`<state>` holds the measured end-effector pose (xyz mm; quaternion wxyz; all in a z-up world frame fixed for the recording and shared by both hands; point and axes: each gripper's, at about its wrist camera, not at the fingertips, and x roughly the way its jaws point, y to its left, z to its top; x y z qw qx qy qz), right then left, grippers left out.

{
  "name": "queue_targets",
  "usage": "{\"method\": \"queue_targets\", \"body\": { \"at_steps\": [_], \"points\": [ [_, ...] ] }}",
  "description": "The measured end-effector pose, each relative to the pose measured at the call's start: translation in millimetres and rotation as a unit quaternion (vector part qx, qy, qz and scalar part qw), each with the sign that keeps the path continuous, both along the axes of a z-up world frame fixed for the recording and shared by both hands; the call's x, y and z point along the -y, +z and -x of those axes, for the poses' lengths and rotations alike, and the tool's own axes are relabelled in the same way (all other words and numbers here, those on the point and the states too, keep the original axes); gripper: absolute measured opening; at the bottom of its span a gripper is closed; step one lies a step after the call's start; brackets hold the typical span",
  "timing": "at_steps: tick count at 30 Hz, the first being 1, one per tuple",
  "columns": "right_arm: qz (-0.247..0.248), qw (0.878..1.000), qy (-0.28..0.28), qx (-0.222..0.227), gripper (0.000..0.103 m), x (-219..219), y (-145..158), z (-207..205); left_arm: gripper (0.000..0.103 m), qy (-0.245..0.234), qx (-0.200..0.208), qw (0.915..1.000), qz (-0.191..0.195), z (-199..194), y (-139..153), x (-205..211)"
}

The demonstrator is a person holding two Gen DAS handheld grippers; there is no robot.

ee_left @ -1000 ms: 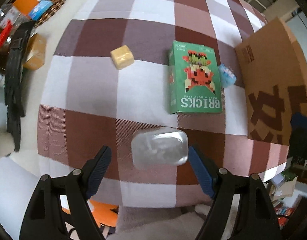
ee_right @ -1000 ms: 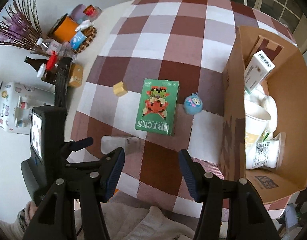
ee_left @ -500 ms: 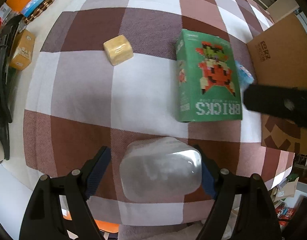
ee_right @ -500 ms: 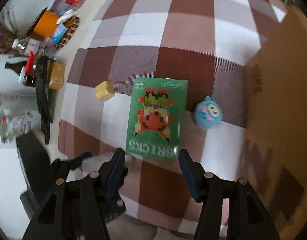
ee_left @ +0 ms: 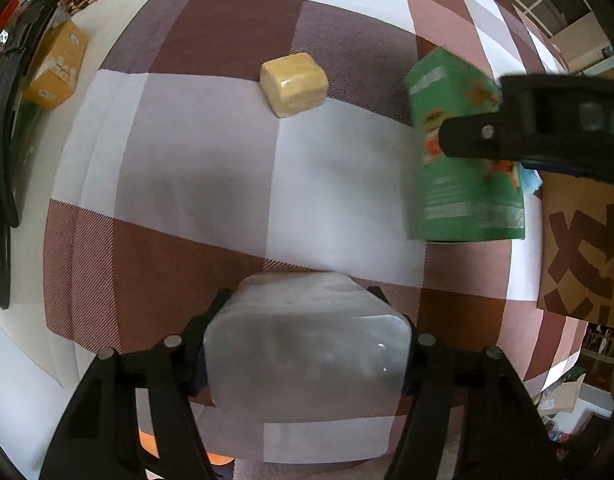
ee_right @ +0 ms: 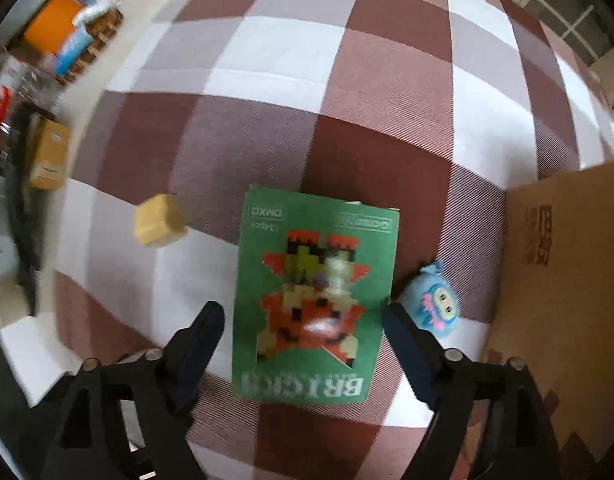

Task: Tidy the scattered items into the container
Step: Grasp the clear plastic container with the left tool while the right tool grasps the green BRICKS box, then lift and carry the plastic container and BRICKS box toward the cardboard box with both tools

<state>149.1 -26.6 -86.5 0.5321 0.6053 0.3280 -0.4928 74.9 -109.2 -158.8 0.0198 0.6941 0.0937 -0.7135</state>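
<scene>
My left gripper [ee_left: 307,316] has its jaws pressed against both sides of a clear plastic pack [ee_left: 307,352] that rests on the checked cloth. My right gripper [ee_right: 303,328] is open and straddles the lower part of the green BRICKS box [ee_right: 315,296], one finger on each side, not touching it. The same box [ee_left: 463,168] shows in the left wrist view with the right gripper's body across it. A yellow cube [ee_left: 294,83] lies beyond; it also shows in the right wrist view [ee_right: 159,226]. A blue plush toy [ee_right: 435,304] lies right of the box. The cardboard box [ee_right: 563,280] stands at the right.
Clutter lines the table's left edge: a small tan carton [ee_left: 55,66], a black object [ee_left: 3,128], an orange tub [ee_right: 53,24] and a woven mat [ee_right: 103,36]. The cardboard box wall [ee_left: 583,248] rises at the right. The cloth's front edge is close under both grippers.
My left gripper has moved forward and closed onto the clear pack. My right gripper has dropped down toward the green box, so that its fingers now flank it.
</scene>
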Motion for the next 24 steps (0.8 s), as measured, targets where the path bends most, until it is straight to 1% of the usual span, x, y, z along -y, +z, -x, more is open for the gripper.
{"method": "queue_targets", "body": {
  "at_steps": [3,4,5,8,9,11,12,13,14,15,17,20,24],
  "points": [
    [-0.012,1.000,0.012,-0.025,0.092,5,-8,-5,0.067,0.000,-0.004,1.0000,-0.003,-1,0,0],
    [-0.020,0.999,0.012,-0.025,0.092,7,-12,-6,0.067,0.000,-0.005,1.0000,-0.005,-1,0,1],
    [-0.027,1.000,0.010,-0.013,0.092,7,-17,-5,0.067,0.001,-0.006,1.0000,-0.007,-2,0,1],
    [-0.055,0.997,-0.012,0.058,0.092,5,-37,-3,0.066,0.007,-0.008,0.9999,-0.014,-2,0,4],
    [-0.058,0.996,-0.012,0.064,0.092,4,-40,-4,0.066,0.008,-0.008,0.9998,-0.016,-2,0,4],
    [-0.040,0.998,-0.001,0.055,0.085,3,-35,-8,0.066,0.011,-0.008,0.9997,-0.020,-2,0,5],
    [-0.036,0.998,0.008,0.046,0.078,3,-32,-10,0.066,0.014,-0.008,0.9996,-0.022,-2,1,6],
    [-0.031,0.999,0.011,0.038,0.066,2,-29,-11,0.065,0.016,-0.008,0.9996,-0.024,-2,1,7],
    [-0.022,0.999,0.010,0.037,0.058,2,-26,-9,0.065,0.019,-0.008,0.9994,-0.026,-2,2,8],
    [-0.019,0.999,0.009,0.042,0.048,1,-24,-7,0.065,0.023,-0.006,0.9993,-0.029,-2,2,9],
    [-0.016,0.997,0.002,0.079,0.047,0,-22,-1,0.065,0.029,-0.001,0.9990,-0.034,-3,2,12],
    [-0.015,0.996,0.000,0.089,0.046,-2,-18,3,0.065,0.034,0.000,0.9988,-0.036,-5,6,15],
    [-0.005,0.994,-0.003,0.106,0.046,-7,0,9,0.065,0.035,-0.005,0.9989,-0.030,-7,18,16]
  ]
}}
